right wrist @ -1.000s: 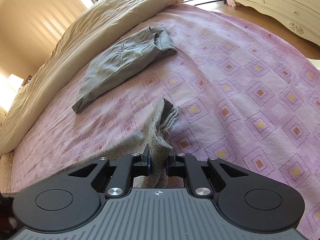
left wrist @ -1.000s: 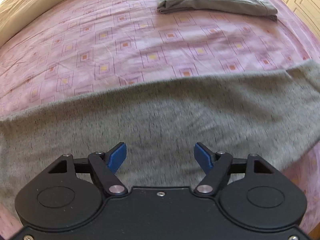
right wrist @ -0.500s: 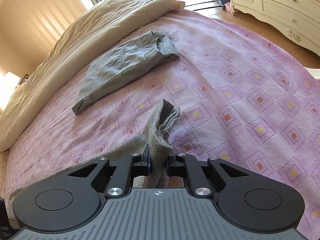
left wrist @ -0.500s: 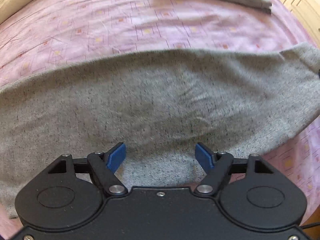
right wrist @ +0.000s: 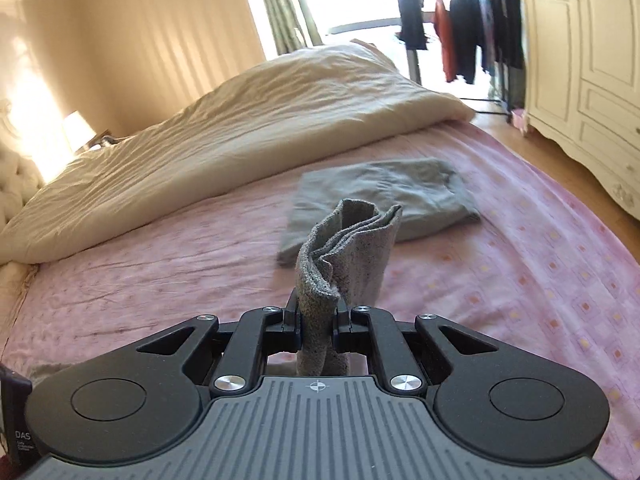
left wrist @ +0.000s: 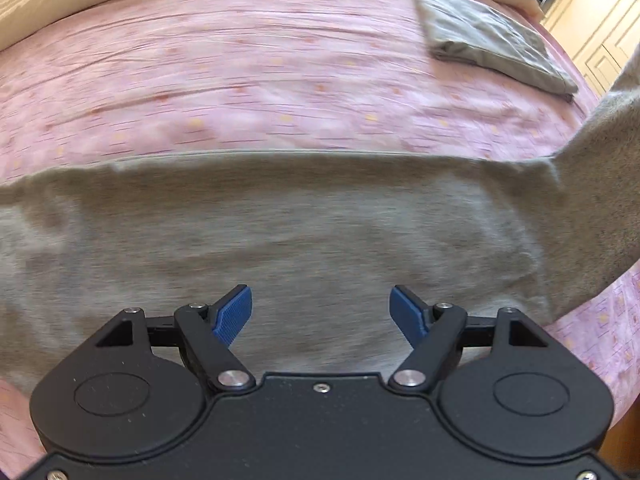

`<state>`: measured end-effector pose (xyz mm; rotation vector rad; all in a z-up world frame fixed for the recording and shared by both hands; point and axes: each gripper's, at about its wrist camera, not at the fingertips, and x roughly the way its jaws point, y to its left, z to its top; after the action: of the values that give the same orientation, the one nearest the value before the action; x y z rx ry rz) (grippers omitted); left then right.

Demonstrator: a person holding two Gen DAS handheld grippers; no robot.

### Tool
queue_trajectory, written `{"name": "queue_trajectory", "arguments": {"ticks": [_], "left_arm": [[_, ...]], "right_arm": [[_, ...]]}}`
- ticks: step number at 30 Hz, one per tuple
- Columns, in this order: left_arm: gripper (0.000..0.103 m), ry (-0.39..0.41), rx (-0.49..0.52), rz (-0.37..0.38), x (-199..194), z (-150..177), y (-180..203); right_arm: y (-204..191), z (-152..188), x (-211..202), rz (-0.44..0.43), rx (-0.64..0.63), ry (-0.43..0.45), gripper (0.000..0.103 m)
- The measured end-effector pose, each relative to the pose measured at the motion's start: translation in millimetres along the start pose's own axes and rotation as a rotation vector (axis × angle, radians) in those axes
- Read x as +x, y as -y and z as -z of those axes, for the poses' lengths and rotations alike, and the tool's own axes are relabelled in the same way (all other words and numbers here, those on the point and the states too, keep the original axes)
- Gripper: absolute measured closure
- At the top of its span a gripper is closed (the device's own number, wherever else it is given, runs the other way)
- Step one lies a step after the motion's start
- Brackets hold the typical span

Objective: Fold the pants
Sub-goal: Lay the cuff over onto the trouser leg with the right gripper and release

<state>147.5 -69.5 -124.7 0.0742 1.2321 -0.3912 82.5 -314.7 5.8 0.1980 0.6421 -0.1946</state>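
Grey knit pants (left wrist: 280, 232) lie stretched across the pink bedspread in the left wrist view, their right end lifted off the bed towards the upper right. My left gripper (left wrist: 320, 312) is open and empty, just above the pants. My right gripper (right wrist: 318, 326) is shut on the bunched end of the pants (right wrist: 348, 252), which stands up folded between its jaws.
A second, folded grey-green pair of trousers (left wrist: 492, 44) lies farther along the pink bedspread (left wrist: 240, 80), also in the right wrist view (right wrist: 384, 196). A cream duvet (right wrist: 240, 140) is heaped at the back. A white wardrobe (right wrist: 592, 80) and a clothes rack (right wrist: 460, 32) stand beyond the bed.
My right gripper has lifted and tilted up with the pants end, which now rises off the bed. The left view has swung, with the pants edge farther away.
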Motion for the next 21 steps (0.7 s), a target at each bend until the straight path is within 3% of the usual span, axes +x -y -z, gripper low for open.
{"name": "queue_trajectory", "arguments": {"ticks": [4, 9, 11, 16, 21], "left_arm": [[0.027, 0.008, -0.016, -0.042, -10, 6, -51], [0.027, 0.008, -0.065, -0.081, -21, 10, -103], [0.027, 0.01, -0.083, -0.085, -25, 9, -117], [0.027, 0.034, -0.09, -0.049, -30, 1, -125], [0.027, 0.073, -0.061, 0.022, -28, -15, -99]], "right_arm": [[-81, 25, 27, -0.102, -0.084, -0.039, 0.09], [-158, 93, 88, -0.196, -0.16, -0.191, 0.09], [-180, 121, 110, -0.191, -0.209, -0.267, 0.09], [-197, 151, 136, -0.194, -0.231, -0.411, 0.077], [-177, 125, 104, -0.232, -0.225, -0.354, 0.074]]}}
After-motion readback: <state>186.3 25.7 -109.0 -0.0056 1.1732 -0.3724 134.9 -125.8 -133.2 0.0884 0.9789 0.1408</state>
